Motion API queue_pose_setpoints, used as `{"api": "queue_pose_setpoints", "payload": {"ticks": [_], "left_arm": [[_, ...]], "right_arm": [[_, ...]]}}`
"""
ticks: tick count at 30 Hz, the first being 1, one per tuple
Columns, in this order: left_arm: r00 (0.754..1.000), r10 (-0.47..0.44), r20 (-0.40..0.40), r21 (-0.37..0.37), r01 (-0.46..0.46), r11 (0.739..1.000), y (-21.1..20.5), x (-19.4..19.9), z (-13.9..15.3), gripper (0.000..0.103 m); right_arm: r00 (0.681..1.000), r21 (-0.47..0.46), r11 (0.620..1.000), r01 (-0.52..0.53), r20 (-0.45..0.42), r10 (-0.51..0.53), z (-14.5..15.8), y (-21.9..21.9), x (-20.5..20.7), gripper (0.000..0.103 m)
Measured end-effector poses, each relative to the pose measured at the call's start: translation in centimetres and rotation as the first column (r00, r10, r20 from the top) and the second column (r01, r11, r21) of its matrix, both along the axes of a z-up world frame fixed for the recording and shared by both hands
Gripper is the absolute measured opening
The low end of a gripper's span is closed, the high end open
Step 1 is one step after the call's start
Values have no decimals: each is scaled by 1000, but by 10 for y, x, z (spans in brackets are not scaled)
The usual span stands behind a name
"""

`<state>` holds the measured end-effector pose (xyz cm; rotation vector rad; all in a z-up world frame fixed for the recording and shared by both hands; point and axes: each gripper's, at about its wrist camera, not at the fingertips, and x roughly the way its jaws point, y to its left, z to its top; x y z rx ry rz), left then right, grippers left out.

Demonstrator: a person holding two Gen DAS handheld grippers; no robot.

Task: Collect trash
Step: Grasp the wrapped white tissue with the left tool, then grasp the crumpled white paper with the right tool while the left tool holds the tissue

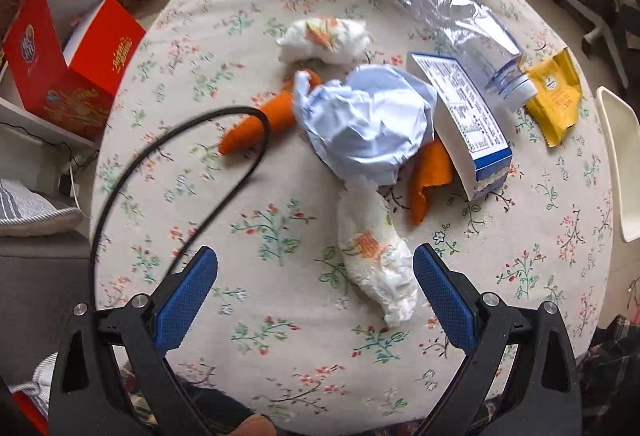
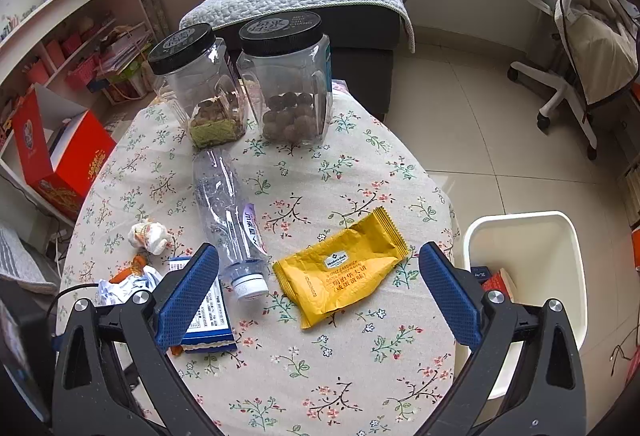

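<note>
Trash lies on a round table with a floral cloth (image 1: 280,376). In the left wrist view my left gripper (image 1: 316,268) is open above a crumpled white tissue (image 1: 376,260). Beyond lie a crumpled pale blue paper (image 1: 368,124), orange peel (image 1: 260,120), another tissue (image 1: 324,38), a blue-and-white carton (image 1: 464,116), an empty plastic bottle (image 1: 448,12) and a yellow wrapper (image 1: 554,96). In the right wrist view my right gripper (image 2: 320,264) is open above the yellow wrapper (image 2: 340,268), with the bottle (image 2: 232,220) to its left. A white bin (image 2: 528,276) stands right of the table.
Two black-lidded clear jars (image 2: 200,84) (image 2: 288,76) stand at the table's far edge. A red box (image 1: 68,56) sits on shelves to the left. A black cable (image 1: 168,164) loops over the table. A sofa (image 2: 320,8) and an office chair (image 2: 576,36) stand beyond.
</note>
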<state>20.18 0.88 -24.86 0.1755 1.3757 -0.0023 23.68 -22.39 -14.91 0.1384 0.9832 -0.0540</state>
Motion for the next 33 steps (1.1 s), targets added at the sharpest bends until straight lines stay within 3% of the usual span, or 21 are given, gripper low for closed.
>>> {"api": "queue_pose_setpoints", "payload": {"ticks": [2, 4, 6, 7, 8, 10, 13, 16, 20, 23, 25, 28, 29, 30, 33], "left_arm": [[999, 53, -6, -22, -53, 998, -3, 2, -14, 93], [996, 91, -6, -20, -91, 996, -2, 2, -26, 78], [995, 98, -35, -90, -101, 991, 1, 0, -32, 60], [996, 92, -21, -96, -94, 991, 3, -2, -30, 44], [997, 79, -14, -102, -80, 992, 5, -4, -27, 37], [996, 91, -10, -161, -91, 983, 18, -6, -16, 37], [988, 131, 78, -186, -115, 976, 48, -10, 17, 37], [966, 174, 189, -205, -134, 970, 80, -16, 59, 37], [934, 238, 268, -263, -167, 950, 114, -24, 96, 36], [925, 261, 276, -293, -177, 939, 122, -28, 103, 33], [927, 262, 270, -299, -178, 938, 121, -30, 99, 33], [931, 259, 257, -306, -176, 936, 120, -27, 88, 33], [932, 258, 253, -312, -174, 934, 119, -27, 85, 32], [933, 256, 253, -317, -170, 933, 118, -26, 83, 32], [928, 257, 268, -330, -162, 930, 116, -24, 81, 32]], "right_arm": [[1000, -1, 1000, -9, -3, 9, -1, 1, 0, 96], [1000, -6, 1000, -23, -8, 23, -3, 3, 1, 96], [999, -12, 999, -46, -13, 45, -6, 8, 2, 96], [998, -14, 998, -62, -18, 62, -8, 12, 4, 96], [996, -14, 996, -84, -21, 84, -10, 18, 5, 96], [989, -24, 989, -148, -29, 147, -15, 33, 7, 96], [959, -62, 957, -282, -36, 280, -25, 64, 7, 96], [878, -142, 868, -476, -25, 477, -37, 110, -5, 96], [724, -273, 692, -669, -27, 689, -56, 166, -31, 96], [670, -341, 614, -712, -71, 739, -71, 194, -37, 95], [671, -335, 615, -714, -73, 738, -76, 203, -31, 90], [694, -252, 659, -709, -84, 715, -81, 205, -10, 59], [706, -244, 672, -699, -89, 702, -83, 205, -6, 39], [714, -223, 685, -693, -85, 695, -84, 202, -3, 32], [740, -147, 728, -669, -49, 670, -75, 192, 3, 30]]}}
